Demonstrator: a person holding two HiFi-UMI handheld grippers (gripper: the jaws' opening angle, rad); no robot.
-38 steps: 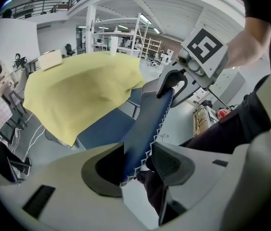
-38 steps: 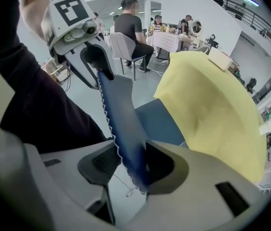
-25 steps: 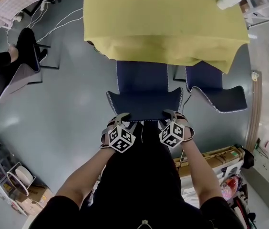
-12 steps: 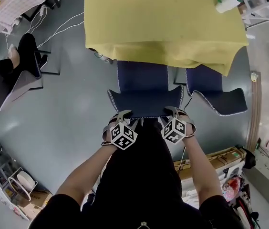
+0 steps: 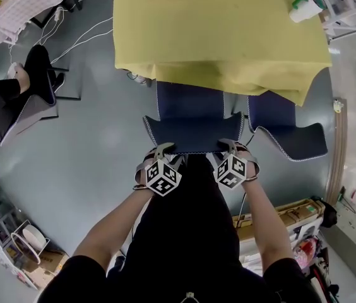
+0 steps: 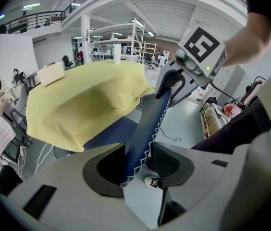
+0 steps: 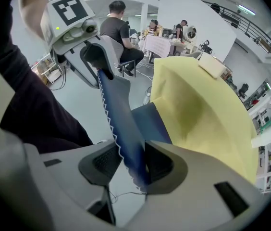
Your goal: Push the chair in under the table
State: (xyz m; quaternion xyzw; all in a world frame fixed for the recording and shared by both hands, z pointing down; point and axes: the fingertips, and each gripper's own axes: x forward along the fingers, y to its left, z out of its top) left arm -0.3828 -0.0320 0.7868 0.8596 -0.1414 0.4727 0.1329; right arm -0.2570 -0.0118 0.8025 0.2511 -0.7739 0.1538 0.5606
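Chair (image 5: 194,128) back edge clamped in right gripper (image 5: 230,146); left gripper (image 5: 161,150) just closing, seemingly tight; seat partly under table (image 5: 228,36).

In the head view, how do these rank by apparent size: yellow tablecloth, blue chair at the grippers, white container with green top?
1. yellow tablecloth, largest
2. blue chair, partly hidden under the cloth
3. white container, smallest

second blue chair (image 5: 288,130) | green-lidded container (image 5: 307,6) | floor cables (image 5: 84,35) | cardboard box (image 5: 279,211)

Chair (image 5: 190,131) farther under table (image 5: 222,30)
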